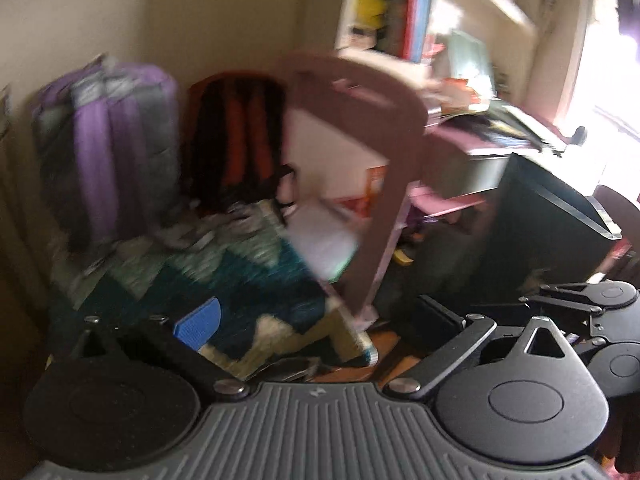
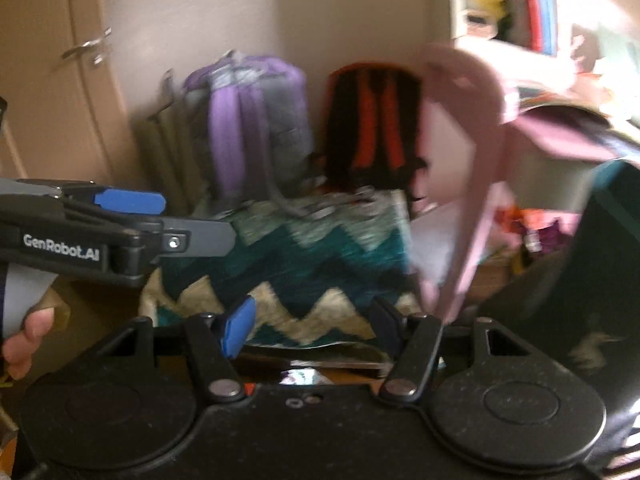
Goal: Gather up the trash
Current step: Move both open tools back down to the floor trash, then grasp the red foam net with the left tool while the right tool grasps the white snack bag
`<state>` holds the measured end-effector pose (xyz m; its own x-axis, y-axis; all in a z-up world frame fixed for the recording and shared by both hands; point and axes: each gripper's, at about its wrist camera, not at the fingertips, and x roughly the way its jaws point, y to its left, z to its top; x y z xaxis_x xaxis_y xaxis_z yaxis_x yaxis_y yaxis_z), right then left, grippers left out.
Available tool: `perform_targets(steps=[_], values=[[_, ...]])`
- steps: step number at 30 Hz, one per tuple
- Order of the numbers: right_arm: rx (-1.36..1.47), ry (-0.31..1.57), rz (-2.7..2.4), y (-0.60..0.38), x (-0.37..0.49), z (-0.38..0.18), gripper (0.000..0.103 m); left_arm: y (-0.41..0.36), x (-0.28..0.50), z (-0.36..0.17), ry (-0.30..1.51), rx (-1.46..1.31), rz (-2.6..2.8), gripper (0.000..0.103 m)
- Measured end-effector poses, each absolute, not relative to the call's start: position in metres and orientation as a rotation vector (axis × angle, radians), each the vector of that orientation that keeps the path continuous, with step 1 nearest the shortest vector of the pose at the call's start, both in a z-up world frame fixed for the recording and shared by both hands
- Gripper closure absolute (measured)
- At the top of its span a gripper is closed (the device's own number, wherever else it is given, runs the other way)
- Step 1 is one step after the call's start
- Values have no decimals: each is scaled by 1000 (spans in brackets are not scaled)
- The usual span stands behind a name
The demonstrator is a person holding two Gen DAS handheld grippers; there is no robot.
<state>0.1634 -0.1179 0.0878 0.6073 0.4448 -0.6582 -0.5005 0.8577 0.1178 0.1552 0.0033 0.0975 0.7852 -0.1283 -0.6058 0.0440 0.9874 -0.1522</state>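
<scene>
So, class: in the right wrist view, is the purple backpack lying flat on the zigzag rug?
No, the purple backpack stands upright against the wall behind the zigzag rug.

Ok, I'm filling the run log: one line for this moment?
phase: approach | left gripper: open, empty | right gripper: open, empty | ahead: zigzag rug, pink chair | view: blurred

beige wall (image 2: 360, 12), wooden door (image 2: 52, 80), white bookshelf (image 1: 500, 8), zigzag rug (image 2: 312, 264), bright window light.

rug (image 2: 304, 248): teal-cream zigzag | backpack (image 2: 256, 120): purple-grey | chair (image 2: 476, 184): pink
</scene>
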Motion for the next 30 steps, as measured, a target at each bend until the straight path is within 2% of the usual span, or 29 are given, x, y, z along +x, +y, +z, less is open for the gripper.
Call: perform_targets(steps=[9,18,30], values=[[-138,862,669,-39,196,-7,40,88,163,-5,723,-194,123,0],[-192,1001,695,6,240,-125,40,153,188,-133,881,-286,394,0],[-261,1166,676,24,304,-283,40,174,221,-308,1183,-366,583,0]])
